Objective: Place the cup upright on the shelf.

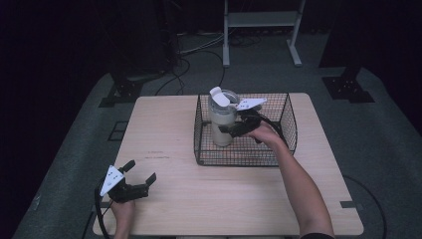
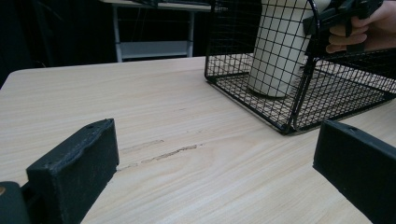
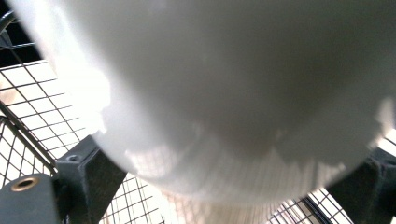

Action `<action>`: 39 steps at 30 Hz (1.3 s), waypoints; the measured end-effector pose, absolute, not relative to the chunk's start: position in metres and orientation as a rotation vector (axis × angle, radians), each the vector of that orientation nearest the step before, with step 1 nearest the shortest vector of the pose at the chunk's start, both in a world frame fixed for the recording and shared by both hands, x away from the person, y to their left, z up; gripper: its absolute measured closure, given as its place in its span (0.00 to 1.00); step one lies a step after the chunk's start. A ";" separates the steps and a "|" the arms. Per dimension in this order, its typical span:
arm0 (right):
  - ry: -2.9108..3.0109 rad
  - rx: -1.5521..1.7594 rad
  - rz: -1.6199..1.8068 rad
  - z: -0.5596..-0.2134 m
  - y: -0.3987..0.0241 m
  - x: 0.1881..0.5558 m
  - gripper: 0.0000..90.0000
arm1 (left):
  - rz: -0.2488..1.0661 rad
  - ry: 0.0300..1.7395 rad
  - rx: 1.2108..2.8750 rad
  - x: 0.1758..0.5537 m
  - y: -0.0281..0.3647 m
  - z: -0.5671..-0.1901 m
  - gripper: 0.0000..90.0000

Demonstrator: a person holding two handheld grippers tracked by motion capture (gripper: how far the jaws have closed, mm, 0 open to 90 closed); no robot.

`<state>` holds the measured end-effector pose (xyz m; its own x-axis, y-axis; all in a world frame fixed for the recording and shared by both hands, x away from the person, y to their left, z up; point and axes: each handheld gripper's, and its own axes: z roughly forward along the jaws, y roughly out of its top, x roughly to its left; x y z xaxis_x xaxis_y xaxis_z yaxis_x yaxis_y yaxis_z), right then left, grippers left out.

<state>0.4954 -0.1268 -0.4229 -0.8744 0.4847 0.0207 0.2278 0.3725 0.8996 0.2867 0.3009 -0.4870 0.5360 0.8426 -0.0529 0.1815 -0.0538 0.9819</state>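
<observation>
1. The table (image 1: 164, 199) is pale wood, and most of its near half is bare.
2. The black wire basket (image 1: 288, 117) sits past the table's middle, toward 1 o'clock. Its mesh walls are open at the top.
3. The cream tumbler (image 1: 222, 124) stands upright inside the basket, in its left part, toward 9 o'clock of the basket floor. It has a clear lid with a white flip tab raised. I judge it rigid and smooth, probably slippery, and top-heavy if full. The straight mid-body looks the safest place to take hold, not the lid.
4. The right gripper (image 1: 230, 130) reaches over the basket's near wall. In the right gripper view its jaws stand either side of the tumbler's body, which bulges between them. They look closed against it at mid-height, though I cannot see the contact itself.
5. The left gripper (image 1: 140, 172) rests near the table's 7 o'clock corner. Its jaws are spread wide, with nothing between them.
</observation>
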 end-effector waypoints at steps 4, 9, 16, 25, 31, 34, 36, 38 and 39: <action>2.388 0.640 1.498 -0.422 -0.130 0.494 0.09 | 0.680 0.899 1.560 0.286 0.301 -0.487 0.00; 2.387 0.649 1.485 -0.418 -0.135 0.490 0.10 | 0.678 0.899 1.561 0.286 0.301 -0.487 0.00; 2.384 0.678 1.469 -0.412 -0.145 0.485 0.10 | 0.681 0.899 1.561 0.286 0.300 -0.487 0.00; 2.354 0.733 1.472 -0.404 -0.161 0.478 0.10 | 0.679 0.896 1.560 0.285 0.301 -0.487 0.00; 2.339 0.786 1.460 -0.395 -0.167 0.474 0.10 | 0.679 0.896 1.560 0.285 0.301 -0.487 0.00; 2.330 0.801 1.457 -0.390 -0.170 0.472 0.10 | 0.680 0.897 1.562 0.285 0.301 -0.487 0.00; 2.330 0.815 1.445 -0.387 -0.172 0.471 0.10 | 0.680 0.897 1.562 0.285 0.301 -0.487 0.00; 2.318 0.824 1.434 -0.384 -0.174 0.470 0.10 | 0.680 0.897 1.562 0.285 0.301 -0.487 0.00; 2.317 0.825 1.434 -0.381 -0.174 0.468 0.10 | 0.680 0.897 1.562 0.285 0.301 -0.487 0.00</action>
<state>0.4680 -0.1740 -0.3815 -0.7925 0.6079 0.0489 0.3148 0.3392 0.8865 0.2852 0.3008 -0.4870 0.5398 0.8403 -0.0510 0.1779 -0.0547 0.9825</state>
